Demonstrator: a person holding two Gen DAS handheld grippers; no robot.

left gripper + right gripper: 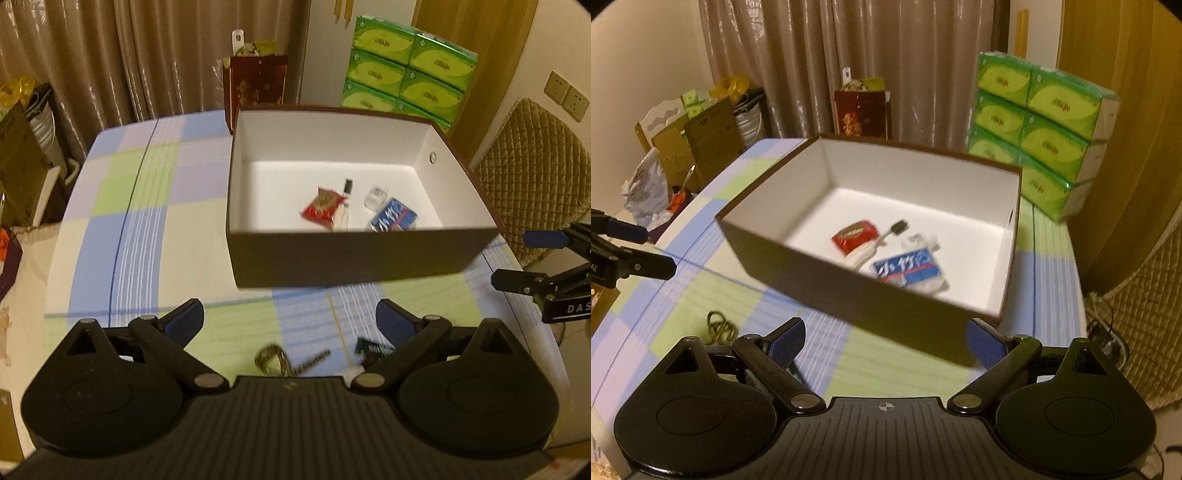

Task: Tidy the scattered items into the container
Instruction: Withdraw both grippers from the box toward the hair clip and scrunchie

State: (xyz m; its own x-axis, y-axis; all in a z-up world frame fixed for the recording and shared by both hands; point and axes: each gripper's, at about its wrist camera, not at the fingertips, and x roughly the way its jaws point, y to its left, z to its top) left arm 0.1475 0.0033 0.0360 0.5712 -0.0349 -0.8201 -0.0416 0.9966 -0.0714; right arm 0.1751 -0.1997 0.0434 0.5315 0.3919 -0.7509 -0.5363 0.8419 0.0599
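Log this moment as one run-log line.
left gripper: open, empty | right gripper: open, empty | box: red packet, toothbrush, blue pack | table: gold chain

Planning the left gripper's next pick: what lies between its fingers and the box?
Left wrist view: only bare checked tablecloth separates left gripper from box.

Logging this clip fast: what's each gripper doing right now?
Left gripper: open, holding nothing.
Right gripper: open, holding nothing.
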